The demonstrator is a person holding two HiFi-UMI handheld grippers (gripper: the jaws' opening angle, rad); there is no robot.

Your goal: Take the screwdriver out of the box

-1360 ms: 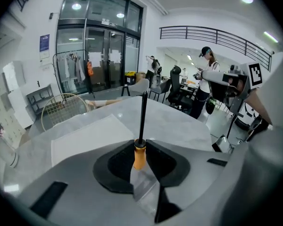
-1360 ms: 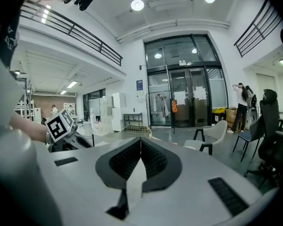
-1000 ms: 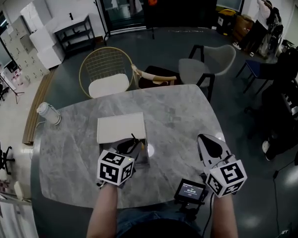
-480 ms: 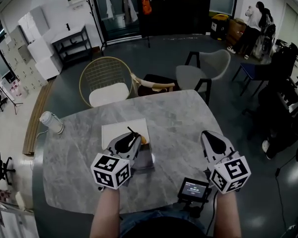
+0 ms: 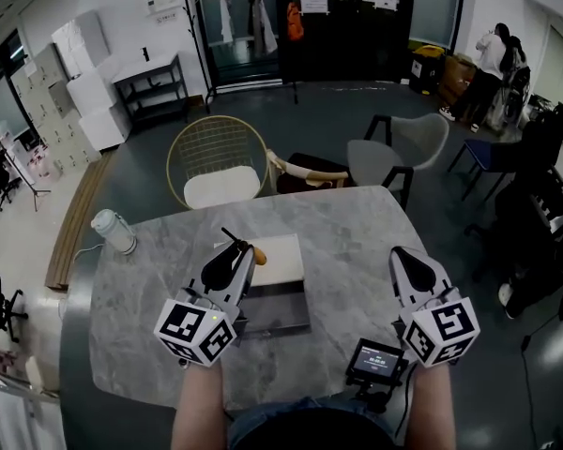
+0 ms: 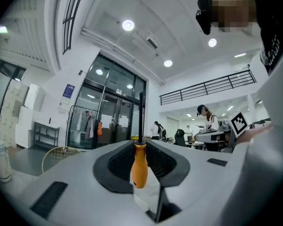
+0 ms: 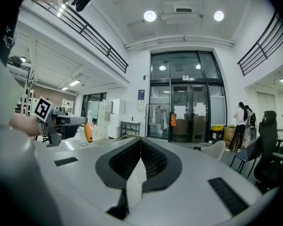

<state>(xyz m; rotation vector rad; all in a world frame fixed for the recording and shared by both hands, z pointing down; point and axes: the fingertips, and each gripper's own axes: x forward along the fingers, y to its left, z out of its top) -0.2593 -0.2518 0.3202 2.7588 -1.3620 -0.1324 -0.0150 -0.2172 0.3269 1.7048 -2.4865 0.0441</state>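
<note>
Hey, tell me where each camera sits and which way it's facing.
Head view: on the person's head, facing steeply down at the table; forearms, left tool and right tool show.
Left gripper view: on the left tool, facing glass doors along jaws shut on the screwdriver; torso at right.
Right gripper view: on the right tool, facing the same doors; left forearm at left.
Shared: all show the screwdriver.

Grey marble table (image 5: 357, 242): white cylindrical canister (image 5: 114, 232) upright at the 10 o'clock edge; small display unit (image 5: 373, 359) at the 5 o'clock edge. Beyond the table: gold wire chair (image 5: 216, 162) at 11 o'clock, grey shell chair (image 5: 399, 148) at 1 o'clock, clothes rack (image 5: 239, 26) at 12 o'clock.
</note>
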